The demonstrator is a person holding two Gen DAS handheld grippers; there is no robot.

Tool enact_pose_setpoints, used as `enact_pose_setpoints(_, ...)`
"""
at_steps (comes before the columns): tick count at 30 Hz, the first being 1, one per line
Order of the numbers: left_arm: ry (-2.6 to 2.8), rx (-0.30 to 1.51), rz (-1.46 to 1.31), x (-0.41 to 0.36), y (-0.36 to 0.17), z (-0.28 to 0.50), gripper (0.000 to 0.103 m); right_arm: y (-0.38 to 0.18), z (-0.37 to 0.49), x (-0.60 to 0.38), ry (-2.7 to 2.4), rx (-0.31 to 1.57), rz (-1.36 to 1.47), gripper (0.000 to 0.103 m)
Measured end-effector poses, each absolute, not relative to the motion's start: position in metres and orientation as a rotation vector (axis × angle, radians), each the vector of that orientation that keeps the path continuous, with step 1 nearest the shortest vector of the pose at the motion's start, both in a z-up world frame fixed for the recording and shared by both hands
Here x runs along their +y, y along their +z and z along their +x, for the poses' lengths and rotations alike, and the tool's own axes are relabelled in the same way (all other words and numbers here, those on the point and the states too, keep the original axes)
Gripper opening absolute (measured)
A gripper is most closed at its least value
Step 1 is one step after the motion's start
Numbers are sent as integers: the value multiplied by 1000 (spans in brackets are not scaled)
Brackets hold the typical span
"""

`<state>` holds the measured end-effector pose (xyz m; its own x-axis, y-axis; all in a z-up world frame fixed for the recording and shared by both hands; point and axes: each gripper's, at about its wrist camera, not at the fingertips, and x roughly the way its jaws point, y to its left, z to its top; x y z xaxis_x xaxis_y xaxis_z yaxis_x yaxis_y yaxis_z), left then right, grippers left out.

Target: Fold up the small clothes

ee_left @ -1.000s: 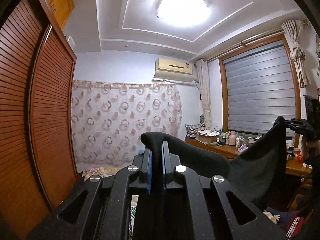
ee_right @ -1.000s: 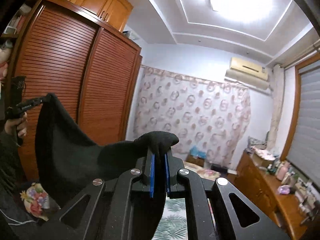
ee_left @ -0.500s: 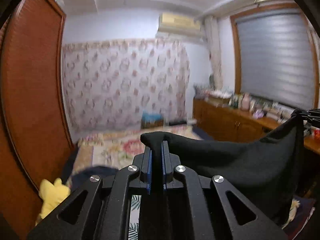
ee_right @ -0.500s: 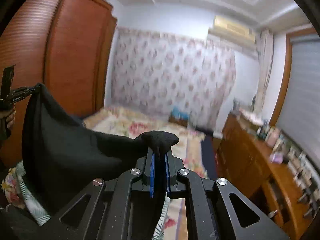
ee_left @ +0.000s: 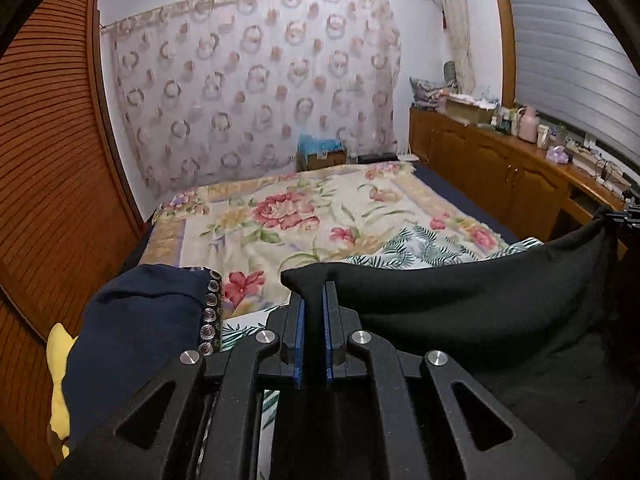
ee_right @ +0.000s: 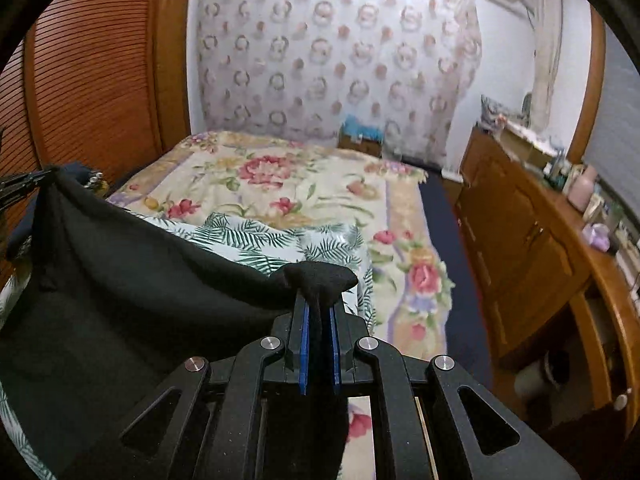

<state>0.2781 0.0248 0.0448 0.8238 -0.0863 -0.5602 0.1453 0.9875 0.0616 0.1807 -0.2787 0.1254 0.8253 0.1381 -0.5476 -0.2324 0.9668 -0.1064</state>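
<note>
A black garment (ee_left: 472,300) hangs stretched between two hand-held grippers above a bed (ee_left: 280,216), each claw clamped on one upper corner of the cloth. The left gripper (ee_left: 314,316) has its blue pads (ee_left: 299,344) pressed together on a bunched corner; the right gripper (ee_right: 319,320) pinches the opposite corner the same way, a knob of fabric bulging above its tips. The top edge sags in a shallow curve from one claw to the other, and the body of the cloth drops below it, over the near edge of the bed. Holding it by two corners in the air likely lets the weight pull out creases and square the piece before it is laid down for folding.

Below and beyond the garment lies a palm-leaf sheet (ee_right: 280,240) spread over the near part of the floral bedspread (ee_right: 280,172), seemingly the working surface. At the near left edge of the bed sits a navy garment (ee_left: 140,320) with a coin-patterned trim, beside something yellow (ee_left: 58,360) that cannot be identified. A cardboard box (ee_left: 322,154) with blue contents stands past the far edge of the bed, against the curtain (ee_left: 256,80); what the blue item is cannot be told. The sideboard (ee_right: 532,232) along the right wall carries bottles and small boxes. Folding itself appears not yet begun.
</note>
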Motion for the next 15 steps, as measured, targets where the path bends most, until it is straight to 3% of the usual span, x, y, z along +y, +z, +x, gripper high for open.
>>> enact_pose_setpoints(15,-161,707,90,23,12,322,12,84,203,-318,233,637,-87,8)
